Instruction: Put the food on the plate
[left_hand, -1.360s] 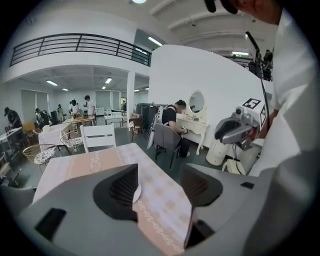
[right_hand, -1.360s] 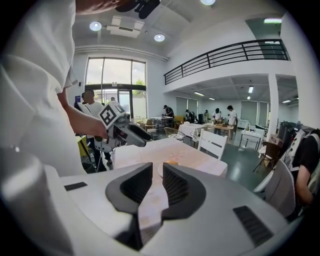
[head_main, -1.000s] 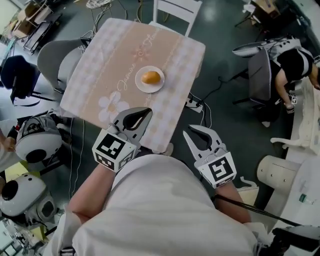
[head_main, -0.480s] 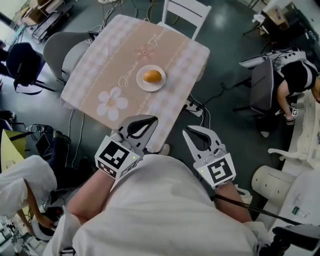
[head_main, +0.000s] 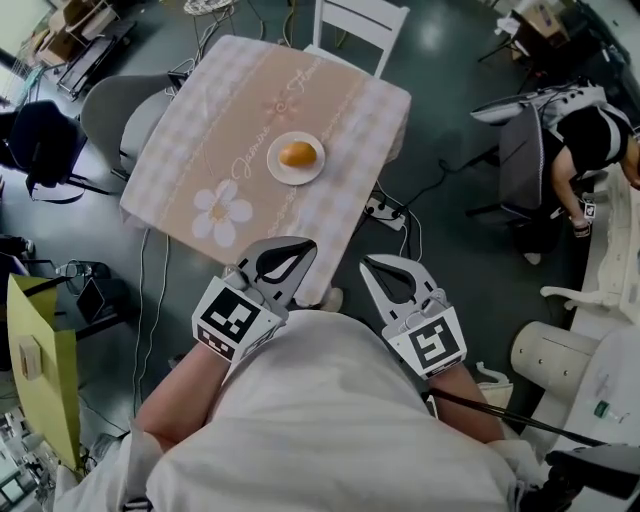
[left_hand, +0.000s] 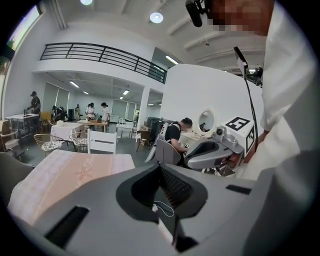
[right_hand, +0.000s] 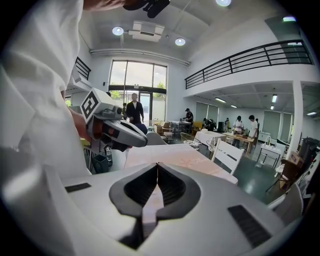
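An orange bun-like piece of food (head_main: 298, 154) lies on a small white plate (head_main: 279, 171) in the middle of the pink checked tablecloth (head_main: 215, 140). My left gripper (head_main: 310, 243) is held close to my body over the table's near edge, shut and empty. My right gripper (head_main: 365, 263) is beside it, off the table's near right corner over the floor, also shut with nothing in it. In the left gripper view the jaw tips (left_hand: 160, 165) meet. In the right gripper view the tips (right_hand: 157, 165) touch too, with the table (right_hand: 185, 162) beyond.
A white chair (head_main: 355, 25) stands at the table's far side and a grey chair (head_main: 115, 115) at its left. A seated person (head_main: 590, 140) is at the right. Cables and a power strip (head_main: 385, 212) lie on the dark floor by the table.
The left gripper has shifted a little to the right, toward the right gripper. The food and the plate have stayed put. Both grippers remain shut.
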